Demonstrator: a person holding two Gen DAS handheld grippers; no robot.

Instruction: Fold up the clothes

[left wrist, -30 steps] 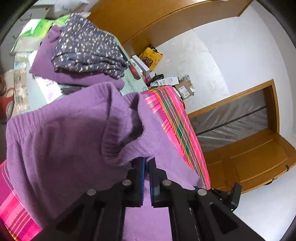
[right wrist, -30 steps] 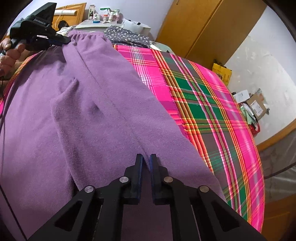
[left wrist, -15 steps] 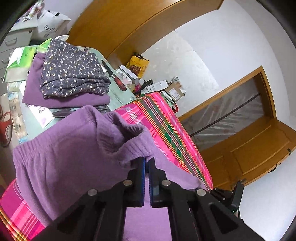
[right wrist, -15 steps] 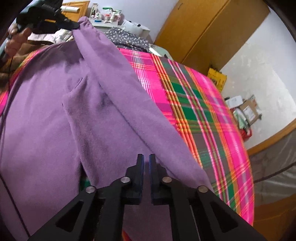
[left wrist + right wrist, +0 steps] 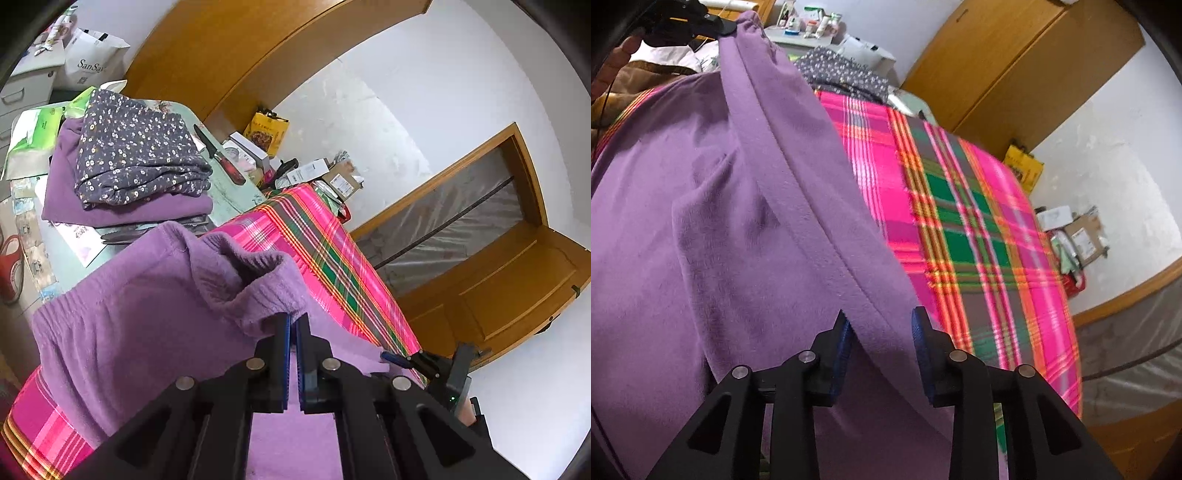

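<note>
Both grippers, left (image 5: pixel 293 325) and right (image 5: pixel 881 323), are matte black with 2 blue ribbed pads (image 5: pixel 919 339) and silver round screws (image 5: pixel 955 355).

knife (image 5: pixel 221 158) on table | yellow bag (image 5: pixel 266 129) by wall | wooden wardrobe (image 5: pixel 1015 62)

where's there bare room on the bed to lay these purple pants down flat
The bare stretch is the plaid blanket, between the purple pants and the bed's edge toward the white wall. The side table is crowded: folded clothes, a knife, boxes.
</note>
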